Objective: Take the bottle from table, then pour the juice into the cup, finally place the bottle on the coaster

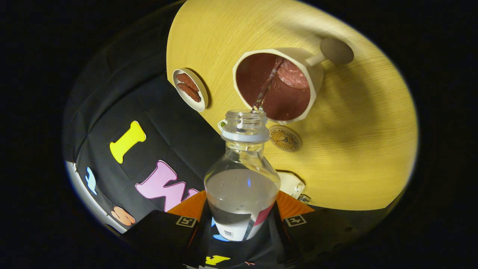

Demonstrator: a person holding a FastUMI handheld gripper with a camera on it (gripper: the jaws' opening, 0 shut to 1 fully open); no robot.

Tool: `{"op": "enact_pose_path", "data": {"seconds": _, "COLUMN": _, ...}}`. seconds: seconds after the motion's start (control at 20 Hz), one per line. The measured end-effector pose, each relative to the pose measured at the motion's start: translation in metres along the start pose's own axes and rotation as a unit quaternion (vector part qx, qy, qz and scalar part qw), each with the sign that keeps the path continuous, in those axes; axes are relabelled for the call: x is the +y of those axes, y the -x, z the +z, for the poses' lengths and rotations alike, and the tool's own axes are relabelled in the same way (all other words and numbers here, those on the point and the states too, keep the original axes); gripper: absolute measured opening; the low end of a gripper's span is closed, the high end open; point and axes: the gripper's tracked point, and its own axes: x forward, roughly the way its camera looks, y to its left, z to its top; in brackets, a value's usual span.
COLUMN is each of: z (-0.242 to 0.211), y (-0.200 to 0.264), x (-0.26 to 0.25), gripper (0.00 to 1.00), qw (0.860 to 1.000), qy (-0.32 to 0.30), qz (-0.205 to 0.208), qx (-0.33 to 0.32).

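In the gripper view, the bottle (pixel 242 175) is clamped between both fingers of the gripper (pixel 241 224) and is tilted forward. A thin stream is seen running from its open mouth into the cup (pixel 278 84). The coaster (pixel 285 138) lies just beside the cup on the table (pixel 358 149). A small dish (pixel 190 89) is set near the table's edge.
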Motion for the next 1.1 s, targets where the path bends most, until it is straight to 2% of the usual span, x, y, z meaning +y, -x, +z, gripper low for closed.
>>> {"op": "enact_pose_path", "data": {"seconds": 0.3, "z": -0.006, "y": -0.011, "x": 0.002, "gripper": 0.70, "qw": 0.999, "qy": -0.041, "qz": -0.002, "qx": 0.014}}
{"op": "enact_pose_path", "data": {"seconds": 1.1, "z": -0.010, "y": -0.004, "x": 0.014, "gripper": 0.70, "qw": 0.995, "qy": -0.093, "qz": 0.005, "qx": 0.023}}
